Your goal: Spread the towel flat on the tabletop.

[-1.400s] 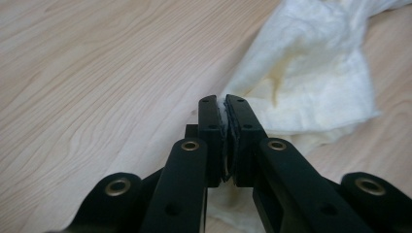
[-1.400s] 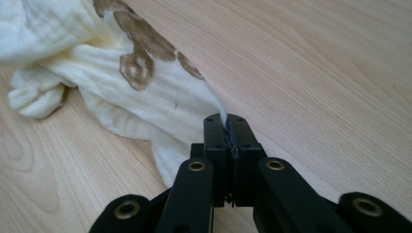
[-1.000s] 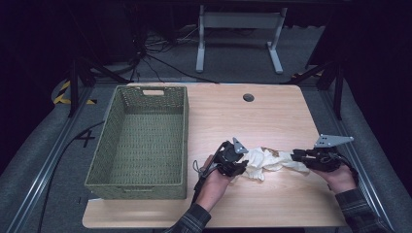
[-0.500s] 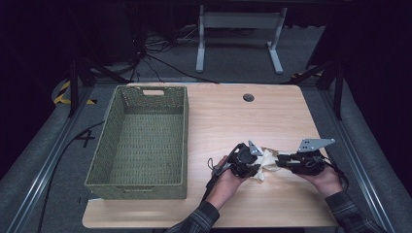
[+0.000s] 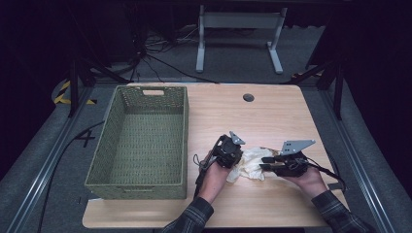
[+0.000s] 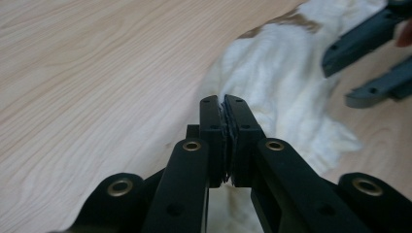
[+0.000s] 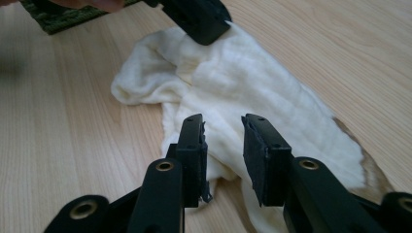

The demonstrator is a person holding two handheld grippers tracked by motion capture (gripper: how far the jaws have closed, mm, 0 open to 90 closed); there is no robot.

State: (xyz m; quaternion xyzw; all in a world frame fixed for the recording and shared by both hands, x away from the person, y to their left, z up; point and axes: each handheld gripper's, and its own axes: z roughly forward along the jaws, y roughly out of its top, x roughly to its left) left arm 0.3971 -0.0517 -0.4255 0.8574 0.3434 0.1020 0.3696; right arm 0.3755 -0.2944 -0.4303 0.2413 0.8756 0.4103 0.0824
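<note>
A crumpled white cloth [image 5: 250,164] lies on the wooden table [image 5: 243,116] between my two grippers. My left gripper [image 5: 238,161] is at the cloth's left edge. In the left gripper view its jaws [image 6: 223,102] have just been closing and now stand pressed together, with a thin fold of the cloth [image 6: 282,82] pinched at their tips. My right gripper [image 5: 266,163] comes in from the right. Its jaws [image 7: 224,126] have just been opening a little and stand apart over the cloth [image 7: 243,73] without pressing on it.
A green woven basket [image 5: 184,141] stands on the table's left half, close to my left hand. A round cable hole [image 5: 248,97] sits near the far edge. A brown stain marks the cloth's right corner [image 7: 369,170].
My right gripper has slid left onto the cloth. The left gripper shifted right and its jaws closed on the cloth's edge. The cloth is more bunched between the two.
</note>
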